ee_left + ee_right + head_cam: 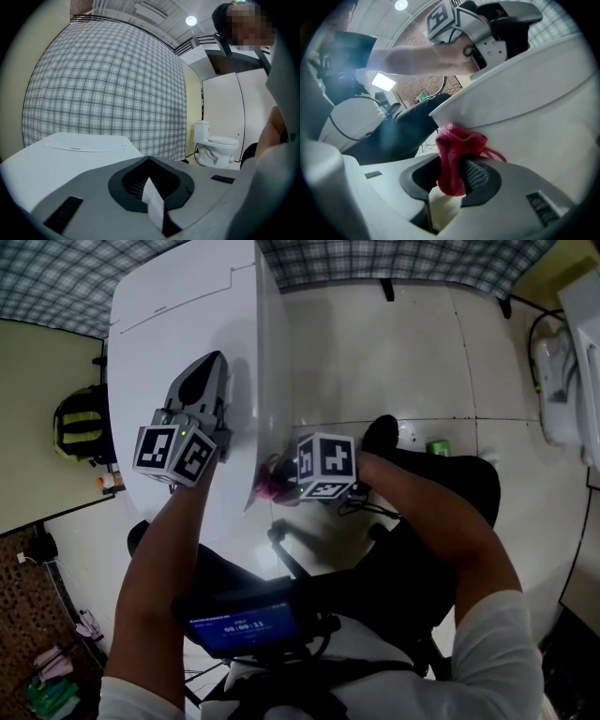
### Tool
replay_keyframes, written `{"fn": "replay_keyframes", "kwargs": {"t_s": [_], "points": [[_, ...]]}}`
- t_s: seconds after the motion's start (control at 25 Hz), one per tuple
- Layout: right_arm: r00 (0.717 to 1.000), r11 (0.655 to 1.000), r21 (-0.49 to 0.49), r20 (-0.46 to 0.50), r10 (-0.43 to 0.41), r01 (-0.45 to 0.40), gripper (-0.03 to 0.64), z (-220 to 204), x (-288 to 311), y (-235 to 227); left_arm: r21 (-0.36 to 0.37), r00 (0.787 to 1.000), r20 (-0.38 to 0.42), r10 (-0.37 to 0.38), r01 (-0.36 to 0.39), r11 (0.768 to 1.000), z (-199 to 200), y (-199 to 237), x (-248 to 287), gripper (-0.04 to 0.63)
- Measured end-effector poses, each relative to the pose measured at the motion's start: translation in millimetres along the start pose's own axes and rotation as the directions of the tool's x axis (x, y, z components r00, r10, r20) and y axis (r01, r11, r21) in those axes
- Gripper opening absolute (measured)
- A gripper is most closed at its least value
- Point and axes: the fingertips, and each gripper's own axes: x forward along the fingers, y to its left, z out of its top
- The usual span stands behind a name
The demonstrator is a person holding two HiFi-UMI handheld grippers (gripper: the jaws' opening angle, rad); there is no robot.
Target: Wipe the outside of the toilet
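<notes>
Seen from above, a white toilet (178,315) with its lid down fills the upper left of the head view. My left gripper (208,364) lies level on the lid (75,150), shut and holding nothing, and it points toward the tank. My right gripper (278,480) is at the bowl's right side, shut on a red cloth (270,482). In the right gripper view the red cloth (457,150) bunches between the jaws of the right gripper (457,161) and touches the bowl just under the rim (497,112). The left gripper (492,33) shows above on the lid.
A second white toilet (562,381) stands at the far right, also visible (216,149) by the cream partition. A plaid wall (375,259) runs behind the tank. A yellow-black bag (80,423) sits left of the toilet. A small green thing (438,447) lies on the tiled floor.
</notes>
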Motion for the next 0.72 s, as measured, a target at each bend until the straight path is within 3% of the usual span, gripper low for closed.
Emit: {"fn": "replay_keyframes", "kwargs": {"t_s": [0.24, 0.48, 0.6, 0.72], "points": [[0.992, 0.993, -0.042, -0.065, 0.111, -0.114, 0.126, -2, 19, 24, -0.002, 1.000, -0.001, 0.000, 0.000, 1.000, -1, 1, 0, 0.000], [0.978, 0.993, -0.010, -0.176, 0.112, -0.116, 0.126, -33, 0, 7, -0.001, 1.000, 0.000, 0.001, -0.001, 1.000, -1, -1, 0, 0.000], [0.958, 0.999, 0.027, -0.286, 0.040, -0.034, 0.126, -67, -30, -28, -0.001, 1.000, -0.003, 0.001, -0.001, 1.000, -1, -1, -1, 0.000], [0.946, 0.985, 0.078, -0.298, -0.125, 0.155, 0.124, -82, -72, -90, -0.002, 1.000, -0.002, -0.003, 0.003, 1.000, 0, -1, -2, 0.000]]}}
